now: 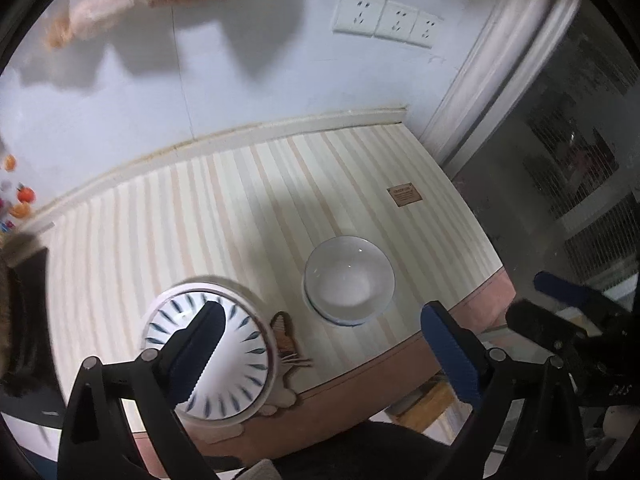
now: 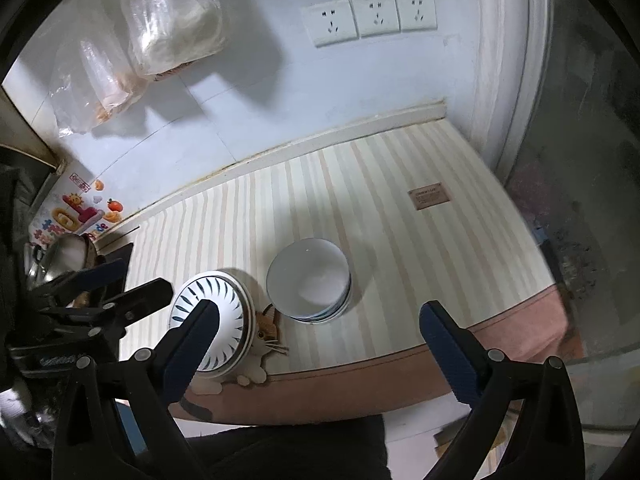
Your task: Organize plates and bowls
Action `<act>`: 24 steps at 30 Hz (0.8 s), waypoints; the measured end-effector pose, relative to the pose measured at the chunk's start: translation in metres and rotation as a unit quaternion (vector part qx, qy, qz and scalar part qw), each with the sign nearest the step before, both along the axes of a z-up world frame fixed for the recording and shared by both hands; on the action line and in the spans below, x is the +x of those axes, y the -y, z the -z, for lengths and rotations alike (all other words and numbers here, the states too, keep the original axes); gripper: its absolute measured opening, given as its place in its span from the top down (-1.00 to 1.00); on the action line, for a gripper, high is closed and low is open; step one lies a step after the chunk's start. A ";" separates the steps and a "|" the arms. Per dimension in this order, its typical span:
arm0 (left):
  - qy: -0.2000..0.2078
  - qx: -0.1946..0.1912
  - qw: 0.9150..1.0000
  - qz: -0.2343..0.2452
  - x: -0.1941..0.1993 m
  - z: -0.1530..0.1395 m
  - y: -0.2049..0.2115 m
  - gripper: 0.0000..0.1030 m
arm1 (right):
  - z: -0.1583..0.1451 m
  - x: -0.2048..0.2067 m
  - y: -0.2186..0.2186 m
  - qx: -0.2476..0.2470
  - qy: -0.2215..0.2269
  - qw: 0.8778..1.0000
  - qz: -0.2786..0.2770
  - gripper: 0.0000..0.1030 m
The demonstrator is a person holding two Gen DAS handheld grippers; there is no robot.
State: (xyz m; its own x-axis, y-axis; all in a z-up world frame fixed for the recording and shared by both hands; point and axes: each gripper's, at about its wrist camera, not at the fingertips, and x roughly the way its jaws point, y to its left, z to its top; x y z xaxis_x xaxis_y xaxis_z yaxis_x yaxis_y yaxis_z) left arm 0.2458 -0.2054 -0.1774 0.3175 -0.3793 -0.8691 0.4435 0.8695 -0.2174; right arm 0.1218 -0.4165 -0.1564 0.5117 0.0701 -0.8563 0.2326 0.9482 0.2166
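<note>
Both tongs spread wide, nothing between the pads: left gripper (image 1: 324,354) and right gripper (image 2: 320,350) held above the near table edge, clear of the crockery. Partly hidden: patterned bowl (image 1: 212,354), upside down with blue dashes radiating, covered in part by one blue pad in each view; cat-shaped mat (image 1: 286,334) mostly concealed beneath it. Hard to make out: stack under the white bowl (image 1: 349,278), only thin blue-edged rims visible below it, number not determinable. Bowl stack located mid-table, patterned bowl beside it at the near edge, the two apart. Surface: striped tablecloth (image 1: 240,208) with pink border and small brown label (image 1: 405,195), set against a pale wall carrying three sockets (image 1: 386,19). Dark window or door at right, contents indistinct. Left wrist view alone: right gripper's blue-tipped fingers (image 1: 560,286) at the right margin; hanging bags blurred and cut off at top. Right wrist view alone: two plastic bags (image 2: 176,24) sharply seen, coloured wall stickers (image 2: 76,216), metal pot (image 2: 64,258), left gripper (image 2: 100,292) at the left margin.
</note>
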 end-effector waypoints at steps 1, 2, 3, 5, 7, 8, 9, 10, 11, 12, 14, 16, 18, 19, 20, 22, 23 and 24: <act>-0.002 0.003 1.000 -0.003 0.004 0.006 0.001 -0.95 | 0.006 0.004 0.004 0.009 0.000 1.000 -0.004 -0.98; -0.009 0.011 1.000 -0.009 0.013 0.019 0.003 -0.95 | 0.016 0.009 0.010 0.030 -0.003 0.999 -0.013 -0.98; -0.016 0.014 1.000 -0.009 0.018 0.026 0.004 -0.95 | 0.025 0.013 0.014 0.050 -0.007 0.999 -0.017 -0.98; -0.041 0.029 0.999 -0.014 0.035 0.050 0.010 -0.95 | 0.050 0.023 0.026 0.112 -0.017 0.993 -0.023 -0.98; -0.068 0.030 0.997 -0.016 0.048 0.071 0.015 -0.95 | 0.078 0.033 0.038 0.169 -0.033 0.985 -0.023 -0.98; -0.085 0.034 0.996 -0.021 0.058 0.085 0.018 -0.95 | 0.092 0.038 0.043 0.190 -0.039 0.981 -0.022 -0.98; -0.094 0.038 0.995 -0.024 0.064 0.094 0.020 -0.95 | 0.108 0.044 0.048 0.203 -0.046 0.978 -0.021 -0.98; -0.110 0.040 0.993 -0.025 0.072 0.107 0.023 -0.95 | 0.120 0.049 0.051 0.207 -0.051 0.977 -0.023 -0.98; -0.121 0.043 0.991 -0.026 0.078 0.116 0.026 -0.94 | 0.133 0.054 0.054 0.208 -0.058 0.976 -0.023 -0.98; -0.133 0.043 0.990 -0.027 0.083 0.125 0.028 -0.94 | 0.147 0.059 0.056 0.210 -0.068 0.975 -0.023 -0.98; -0.166 0.034 0.985 -0.024 0.096 0.146 0.035 -0.89 | 0.175 0.069 0.063 0.231 -0.084 0.969 -0.020 -0.98; -0.185 0.032 0.982 -0.020 0.102 0.160 0.042 -0.85 | 0.202 0.077 0.067 0.249 -0.105 0.963 -0.015 -0.98; -0.206 0.033 0.978 -0.014 0.108 0.175 0.049 -0.79 | 0.221 0.084 0.070 0.275 -0.101 0.956 -0.019 -0.98; -0.218 0.030 0.975 -0.010 0.111 0.183 0.053 -0.75 | 0.229 0.088 0.071 0.282 -0.103 0.953 -0.023 -0.98; -0.232 0.030 0.972 -0.009 0.113 0.191 0.056 -0.74 | 0.237 0.092 0.072 0.288 -0.106 0.951 -0.025 -0.98; -0.250 0.026 0.968 -0.006 0.115 0.201 0.060 -0.63 | 0.252 0.100 0.073 0.301 -0.117 0.946 -0.029 -0.95; -0.260 0.026 0.965 -0.004 0.115 0.208 0.062 -0.58 | 0.259 0.104 0.074 0.310 -0.122 0.942 -0.030 -0.91; -0.264 0.026 0.964 -0.002 0.115 0.213 0.063 -0.54 | 0.266 0.108 0.073 0.316 -0.127 0.939 -0.032 -0.83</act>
